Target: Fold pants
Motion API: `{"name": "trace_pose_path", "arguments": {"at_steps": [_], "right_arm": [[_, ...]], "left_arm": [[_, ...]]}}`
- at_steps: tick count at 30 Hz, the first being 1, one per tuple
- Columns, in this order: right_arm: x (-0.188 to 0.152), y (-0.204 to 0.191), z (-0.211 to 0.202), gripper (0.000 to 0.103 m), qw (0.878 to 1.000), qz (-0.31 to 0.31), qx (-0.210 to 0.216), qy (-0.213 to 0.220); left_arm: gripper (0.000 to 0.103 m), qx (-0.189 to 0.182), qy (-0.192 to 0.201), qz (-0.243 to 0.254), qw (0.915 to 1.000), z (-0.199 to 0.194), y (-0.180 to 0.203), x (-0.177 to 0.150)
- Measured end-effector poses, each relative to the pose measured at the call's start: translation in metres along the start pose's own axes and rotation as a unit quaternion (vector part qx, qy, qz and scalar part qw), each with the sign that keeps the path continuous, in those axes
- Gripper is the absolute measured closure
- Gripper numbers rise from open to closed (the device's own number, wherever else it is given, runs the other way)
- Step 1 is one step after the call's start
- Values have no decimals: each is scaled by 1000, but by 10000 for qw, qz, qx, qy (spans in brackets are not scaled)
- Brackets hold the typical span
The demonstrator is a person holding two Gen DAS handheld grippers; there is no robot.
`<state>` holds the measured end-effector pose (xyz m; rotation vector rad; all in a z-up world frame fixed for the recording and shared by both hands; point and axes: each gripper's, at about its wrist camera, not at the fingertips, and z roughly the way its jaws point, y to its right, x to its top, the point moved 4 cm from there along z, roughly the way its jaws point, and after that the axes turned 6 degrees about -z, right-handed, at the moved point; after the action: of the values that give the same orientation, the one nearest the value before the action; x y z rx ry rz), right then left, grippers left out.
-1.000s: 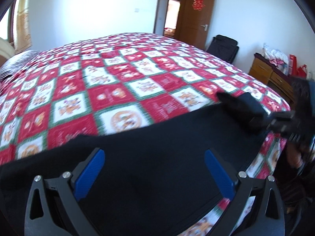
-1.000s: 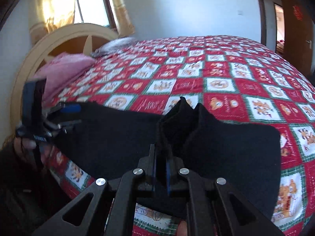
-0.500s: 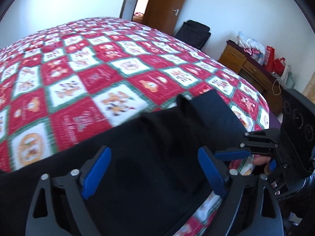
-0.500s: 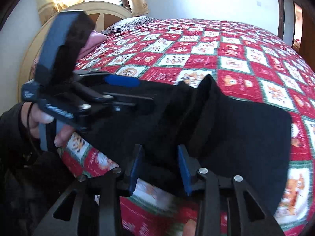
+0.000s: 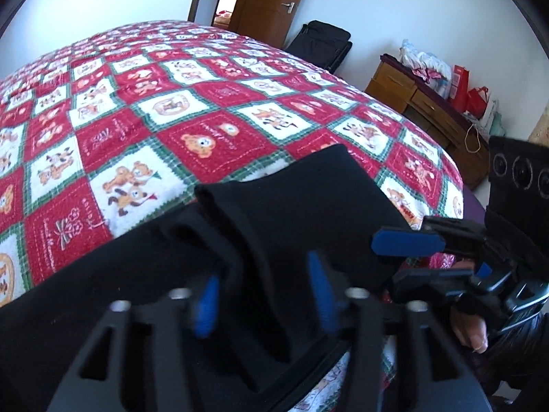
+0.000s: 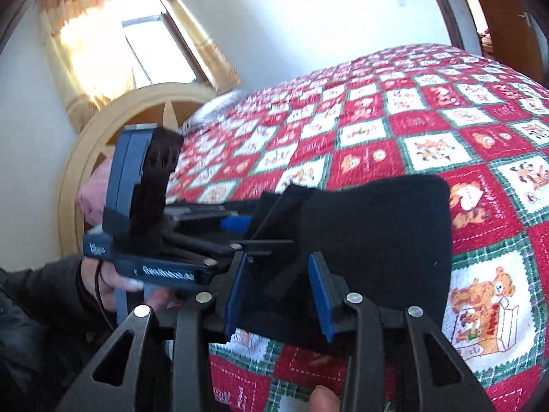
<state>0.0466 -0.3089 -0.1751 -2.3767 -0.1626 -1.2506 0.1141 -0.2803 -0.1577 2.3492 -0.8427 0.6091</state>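
Black pants lie along the near edge of the bed, long axis running side to side — the folded-over end bunched right ahead of both claws. Left gripper is closing, a raised fold of cloth between its blue pads. Right gripper sits partly spread around the same bunch, pads not pressing — the left looks nearer to taking it.
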Motion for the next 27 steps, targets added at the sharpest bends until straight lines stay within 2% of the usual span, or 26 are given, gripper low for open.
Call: {"name": "trace_pose_path", "arguments": {"at_steps": [1, 2, 5, 8, 11, 15, 18, 22, 23, 24, 25, 26, 27], "right_arm": [[1, 0, -2, 64, 10000, 10, 12, 74], [3, 0, -4, 64, 9999, 5, 8, 152], [7, 2, -13, 63, 9992, 32, -38, 405], [10, 7, -23, 54, 9975, 164, -41, 683], [13, 13, -31, 53, 9957, 294, -79, 878], [12, 16, -27, 53, 9962, 343, -102, 798], [12, 7, -23, 53, 9971, 153, -64, 749], [11, 3, -23, 53, 9969, 71, -103, 772], [11, 5, -23, 53, 9968, 107, -129, 778], [11, 7, -24, 53, 9965, 144, -193, 796], [11, 10, -26, 53, 9960, 187, -244, 834], [11, 12, -28, 53, 9955, 230, -277, 877], [11, 14, -30, 53, 9950, 264, -313, 912]], "left_arm": [[87, 41, -6, 15, 10000, 0, 0, -1], [90, 5, 9, 0, 10000, -2, -1, -1], [91, -137, 154, -150, 9997, -14, -6, -1], [92, -264, 262, -269, 9989, -29, -11, -1], [92, -281, 317, -371, 9984, -44, -15, -1], [93, -171, 469, -548, 9972, -62, -28, -1], [93, -134, 523, -683, 9962, -73, -43, -5], [93, -31, 399, -844, 9956, -61, -53, -11], [91, -29, 366, -870, 9955, -54, -52, -10], [83, -54, 285, -890, 9956, -46, -49, -8], [68, -60, 232, -914, 9955, -45, -49, -9], [58, -52, 213, -918, 9955, -41, -46, -9], [40, -49, 234, -901, 9956, -37, -42, -7]]}}
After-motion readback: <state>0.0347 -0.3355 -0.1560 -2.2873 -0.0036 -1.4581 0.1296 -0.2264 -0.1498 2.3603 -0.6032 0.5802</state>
